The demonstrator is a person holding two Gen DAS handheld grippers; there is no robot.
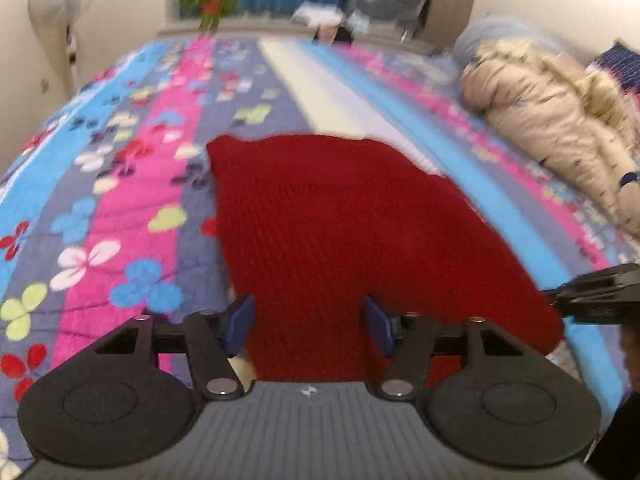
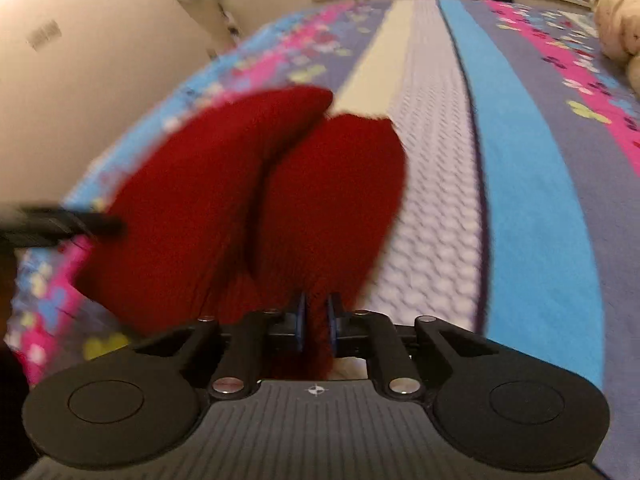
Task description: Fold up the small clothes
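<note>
Because the red knitted garment (image 1: 340, 232) is soft and thick, it will probably handle as a light, limp thing that bends wherever it is not supported; it looks neither slippery nor fragile, and the ribbed knit should give the pads good friction. The judgement is that an edge or a corner is the best place to take it, with several layers pinched together, so the fold does not open while it is carried.

In the left wrist view the garment lies in the centre of the frame on the striped floral bedspread (image 1: 120, 208), spreading from the lower middle up toward the white stripe. The left gripper (image 1: 310, 324) hovers over its near edge with the jaws wide apart and the blue pads (image 1: 240, 322) on either side of the cloth, holding nothing. At the right edge of that frame a dark part of the right gripper (image 1: 600, 296) meets the garment's right border.

In the right wrist view the right gripper (image 2: 318, 326) has its jaws nearly together, clamped on a bunch of red knit in the lower centre. From there the garment (image 2: 208, 200) rises in two lobes toward the upper left, so part of it seems lifted. A beige jacket (image 1: 552, 120) lies at the right of the left view, well apart.
</note>
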